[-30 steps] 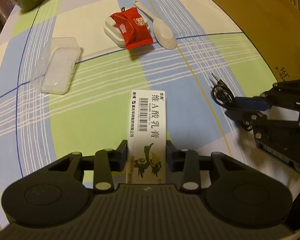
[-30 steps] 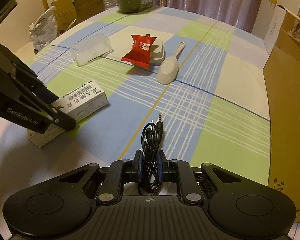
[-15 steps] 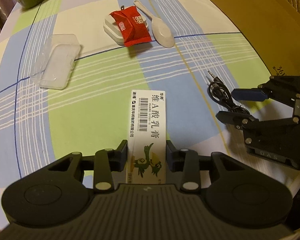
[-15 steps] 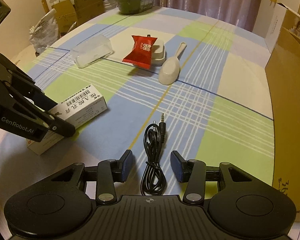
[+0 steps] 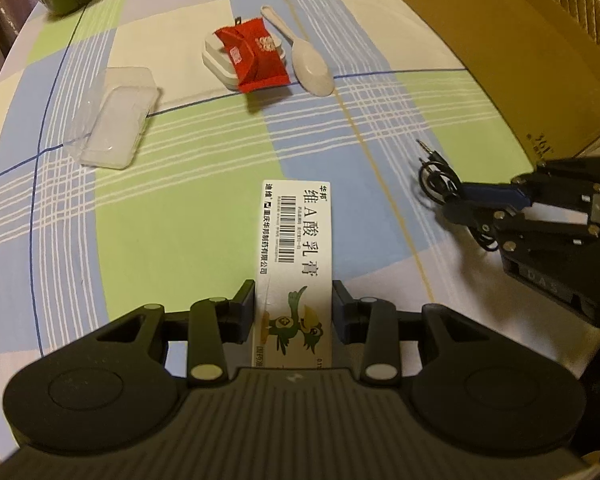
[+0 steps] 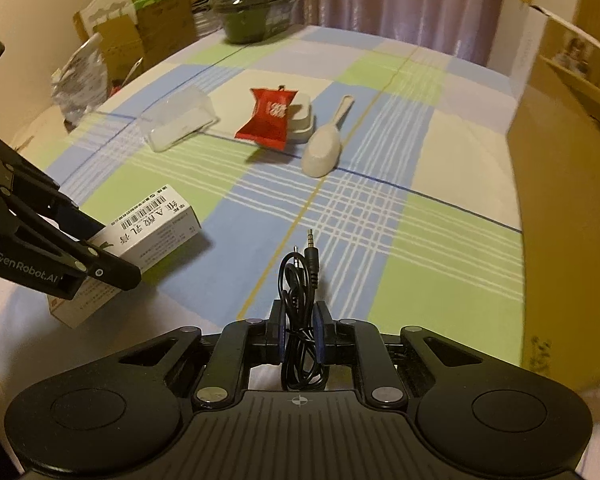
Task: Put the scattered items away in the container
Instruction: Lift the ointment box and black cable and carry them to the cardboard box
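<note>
A long white medicine box [image 5: 296, 232] with a barcode and a green bird lies on the checked tablecloth, and my left gripper [image 5: 294, 292] is shut on its near end. In the right wrist view the same medicine box [image 6: 156, 228] sits at the left with the left gripper [image 6: 112, 256] clamped on it. My right gripper [image 6: 299, 312] is shut on a coiled black audio cable [image 6: 300, 276] whose plugs stick out forward. Seen from the left wrist, the right gripper [image 5: 456, 200] pinches the cable [image 5: 430, 176] at the right.
Further back lie a red snack packet [image 6: 270, 118] on a white block [image 6: 302, 120], a white spoon [image 6: 324, 144] and a clear plastic case [image 6: 180, 124]. A tall cardboard box [image 6: 568, 200] stands along the right edge. A dark bowl [image 6: 244, 20] sits at the far end.
The right gripper was shut on the cable, opened around it half a second ago, and has shut on it again. The left gripper and the medicine box have stayed put.
</note>
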Tool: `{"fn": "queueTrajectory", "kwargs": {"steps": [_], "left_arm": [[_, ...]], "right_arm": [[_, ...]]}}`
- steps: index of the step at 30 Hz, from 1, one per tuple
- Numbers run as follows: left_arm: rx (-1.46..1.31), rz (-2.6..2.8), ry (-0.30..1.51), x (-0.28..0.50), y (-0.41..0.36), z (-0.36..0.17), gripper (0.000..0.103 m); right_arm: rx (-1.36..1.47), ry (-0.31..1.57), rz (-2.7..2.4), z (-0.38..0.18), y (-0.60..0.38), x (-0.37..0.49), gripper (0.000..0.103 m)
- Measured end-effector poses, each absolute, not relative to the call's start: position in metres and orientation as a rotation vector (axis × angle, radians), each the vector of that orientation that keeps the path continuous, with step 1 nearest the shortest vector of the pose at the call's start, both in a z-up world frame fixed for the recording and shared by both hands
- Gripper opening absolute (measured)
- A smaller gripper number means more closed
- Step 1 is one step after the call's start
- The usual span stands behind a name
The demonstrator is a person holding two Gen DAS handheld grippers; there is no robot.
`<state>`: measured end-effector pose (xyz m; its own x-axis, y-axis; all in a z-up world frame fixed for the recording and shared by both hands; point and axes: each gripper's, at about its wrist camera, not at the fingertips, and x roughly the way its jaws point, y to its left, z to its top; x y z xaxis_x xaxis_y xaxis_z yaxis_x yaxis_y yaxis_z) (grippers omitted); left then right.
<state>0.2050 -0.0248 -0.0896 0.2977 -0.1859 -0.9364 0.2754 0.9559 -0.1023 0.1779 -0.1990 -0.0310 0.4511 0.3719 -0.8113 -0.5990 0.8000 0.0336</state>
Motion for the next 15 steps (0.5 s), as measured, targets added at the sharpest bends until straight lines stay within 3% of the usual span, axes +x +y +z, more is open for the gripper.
{"fn": "queueTrajectory", "kwargs": {"steps": [15], "left_arm": [[0.041, -0.362, 1.147, 0.198, -0.087, -0.020, 0.033]], "right_arm": [[-0.168, 0.789, 0.437, 0.082, -0.270, 0.170, 0.016]]}}
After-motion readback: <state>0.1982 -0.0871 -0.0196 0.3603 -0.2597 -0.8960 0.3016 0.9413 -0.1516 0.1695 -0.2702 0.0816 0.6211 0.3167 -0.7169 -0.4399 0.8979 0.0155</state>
